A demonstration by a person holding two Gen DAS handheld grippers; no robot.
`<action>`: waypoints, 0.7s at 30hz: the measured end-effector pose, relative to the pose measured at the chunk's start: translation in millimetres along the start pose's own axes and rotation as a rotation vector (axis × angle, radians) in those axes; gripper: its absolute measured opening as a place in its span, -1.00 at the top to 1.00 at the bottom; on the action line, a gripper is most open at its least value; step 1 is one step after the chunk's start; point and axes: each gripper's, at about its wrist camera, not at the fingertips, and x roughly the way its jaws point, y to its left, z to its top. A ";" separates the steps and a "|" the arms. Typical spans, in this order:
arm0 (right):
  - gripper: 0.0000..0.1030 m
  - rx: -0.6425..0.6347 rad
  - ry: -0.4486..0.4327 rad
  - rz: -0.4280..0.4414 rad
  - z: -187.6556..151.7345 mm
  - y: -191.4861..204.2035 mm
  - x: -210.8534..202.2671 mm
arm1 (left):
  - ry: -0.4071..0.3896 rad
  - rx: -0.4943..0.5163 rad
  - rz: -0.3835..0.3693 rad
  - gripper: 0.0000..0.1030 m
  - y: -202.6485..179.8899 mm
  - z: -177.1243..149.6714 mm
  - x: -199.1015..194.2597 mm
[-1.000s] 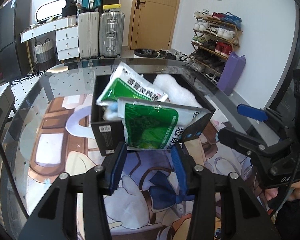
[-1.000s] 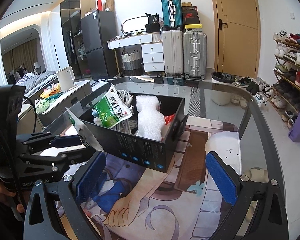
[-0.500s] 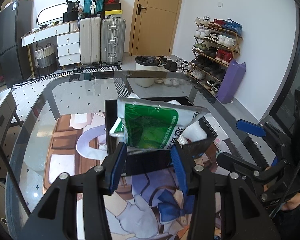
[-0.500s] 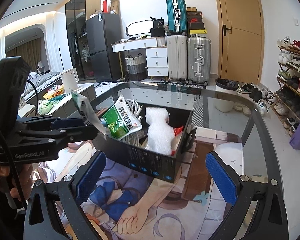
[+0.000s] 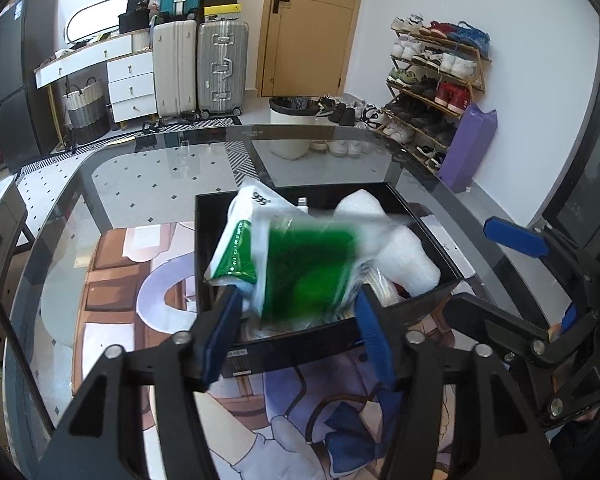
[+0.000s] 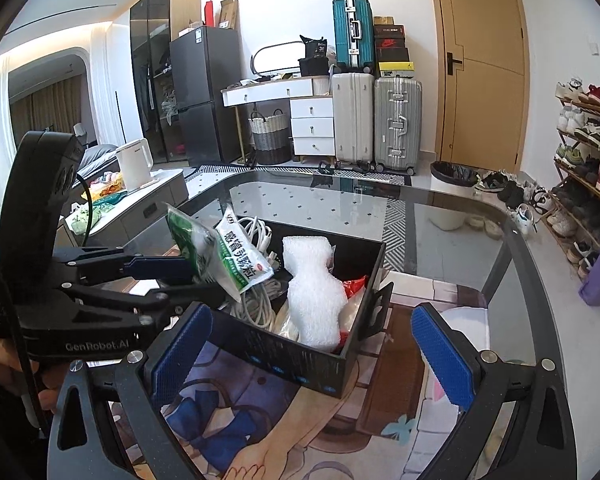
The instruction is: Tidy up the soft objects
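A black box (image 5: 204, 264) (image 6: 300, 356) stands on the glass table (image 5: 148, 168). It holds a green-and-white packet (image 5: 236, 252) (image 6: 240, 256), white bubble wrap (image 5: 400, 248) (image 6: 312, 296) and a coiled white cable (image 6: 256, 296). My left gripper (image 5: 296, 324) (image 6: 188, 272) is over the box's near edge, jaws apart, with a second green packet (image 5: 308, 272) (image 6: 188, 240) blurred between the fingers; whether they still touch it is unclear. My right gripper (image 6: 312, 352) is open and empty in front of the box; it also shows in the left wrist view (image 5: 540, 276).
A printed cartoon mat (image 5: 112, 300) (image 6: 380, 440) lies under the box. Past the table are suitcases (image 5: 200, 68), a white drawer unit (image 6: 312, 128), a bin (image 5: 292, 108), a shoe rack (image 5: 436, 80) and a purple bag (image 5: 464, 148).
My left gripper has carried the second green packet forward over the box and its jaws have widened; the packet is blurred, tipping into the box. The right gripper stays open.
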 end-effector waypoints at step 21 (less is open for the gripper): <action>-0.98 0.002 -0.029 0.053 -21.5 9.3 -2.9 | -0.152 0.019 0.036 -0.73 15.1 -36.7 -35.0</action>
